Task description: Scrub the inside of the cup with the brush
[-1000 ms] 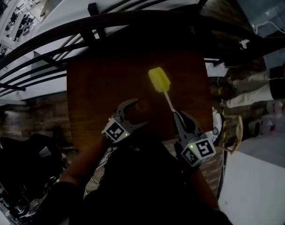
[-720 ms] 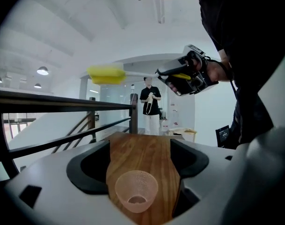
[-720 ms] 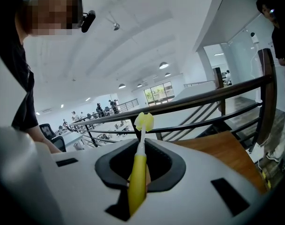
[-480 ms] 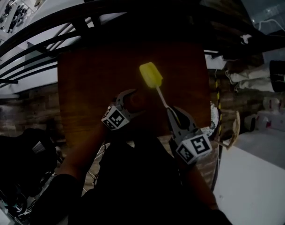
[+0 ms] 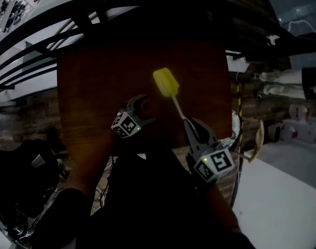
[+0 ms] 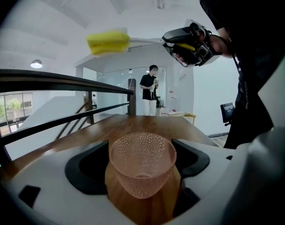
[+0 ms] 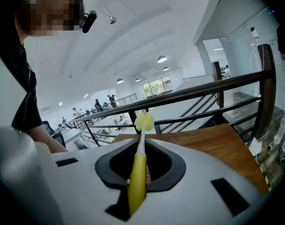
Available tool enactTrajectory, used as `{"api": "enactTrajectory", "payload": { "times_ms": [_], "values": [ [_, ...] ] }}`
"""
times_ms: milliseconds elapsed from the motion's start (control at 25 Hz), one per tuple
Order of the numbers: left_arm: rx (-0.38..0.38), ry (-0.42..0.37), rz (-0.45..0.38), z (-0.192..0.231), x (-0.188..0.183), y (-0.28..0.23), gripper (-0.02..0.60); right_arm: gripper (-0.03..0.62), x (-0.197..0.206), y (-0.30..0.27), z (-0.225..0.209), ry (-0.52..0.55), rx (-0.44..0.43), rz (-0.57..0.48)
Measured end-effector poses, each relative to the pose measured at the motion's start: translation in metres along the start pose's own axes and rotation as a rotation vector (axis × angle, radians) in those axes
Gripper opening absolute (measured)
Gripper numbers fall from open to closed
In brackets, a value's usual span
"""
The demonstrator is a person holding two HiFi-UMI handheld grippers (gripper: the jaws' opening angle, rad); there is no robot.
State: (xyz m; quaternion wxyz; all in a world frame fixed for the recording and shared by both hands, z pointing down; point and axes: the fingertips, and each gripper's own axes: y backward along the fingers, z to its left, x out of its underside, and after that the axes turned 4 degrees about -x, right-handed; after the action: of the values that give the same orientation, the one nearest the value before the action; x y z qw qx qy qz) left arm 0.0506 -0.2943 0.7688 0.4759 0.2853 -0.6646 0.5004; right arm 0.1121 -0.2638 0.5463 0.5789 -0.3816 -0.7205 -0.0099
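A clear dimpled cup [image 6: 142, 165] stands upright on the brown wooden table [image 6: 147, 123], between the jaws of my left gripper [image 5: 146, 108]. Those jaws have just been opening and stand wide. The pads flank the cup's rim closely, and I see no press on it. My right gripper [image 5: 195, 130] is shut on the yellow handle of the brush [image 7: 138, 177]. The brush's white stem and yellow sponge head [image 5: 165, 83] stick out over the table, raised above and to the right of the cup. In the left gripper view the brush head [image 6: 108, 42] hangs high over the cup.
A dark metal railing [image 5: 121, 9] runs along the table's far side, with an open drop beyond it. The table's right edge [image 5: 228, 97] borders a lower floor with clutter. A person [image 6: 149, 90] stands far off past the table.
My left gripper has moved forward and down over the table, so the cup now lies between its jaws. The right gripper with the brush has sunk a little.
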Motion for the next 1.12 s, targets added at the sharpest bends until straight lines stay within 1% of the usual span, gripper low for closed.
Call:
{"api": "enactTrajectory", "payload": {
  "times_ms": [240, 400, 600, 720, 840, 880, 1120],
  "values": [
    [0.016, -0.021, 0.041, -0.003, 0.016, -0.014, 0.396, 0.044, 0.005, -0.002, -0.006, -0.009, 0.0, 0.015],
    [0.032, -0.029, 0.09, -0.005, 0.032, -0.023, 0.396, 0.044, 0.007, -0.003, -0.009, -0.014, -0.002, 0.022],
    [0.042, -0.012, 0.143, -0.005, 0.051, -0.025, 0.394, 0.044, 0.01, -0.004, -0.011, -0.018, 0.0, 0.026],
    [0.041, -0.02, 0.179, -0.006, 0.054, -0.029, 0.391, 0.044, 0.011, -0.003, -0.013, -0.019, -0.003, 0.028],
    [0.039, -0.024, 0.187, -0.004, 0.054, -0.03, 0.383, 0.044, 0.011, -0.004, -0.012, -0.019, -0.007, 0.029],
    [0.039, -0.026, 0.188, -0.004, 0.054, -0.03, 0.371, 0.044, 0.01, -0.005, -0.012, -0.019, -0.009, 0.029],
    [0.039, -0.027, 0.2, -0.001, 0.055, -0.032, 0.357, 0.044, 0.011, -0.003, -0.012, -0.022, -0.014, 0.031]
  ]
}}
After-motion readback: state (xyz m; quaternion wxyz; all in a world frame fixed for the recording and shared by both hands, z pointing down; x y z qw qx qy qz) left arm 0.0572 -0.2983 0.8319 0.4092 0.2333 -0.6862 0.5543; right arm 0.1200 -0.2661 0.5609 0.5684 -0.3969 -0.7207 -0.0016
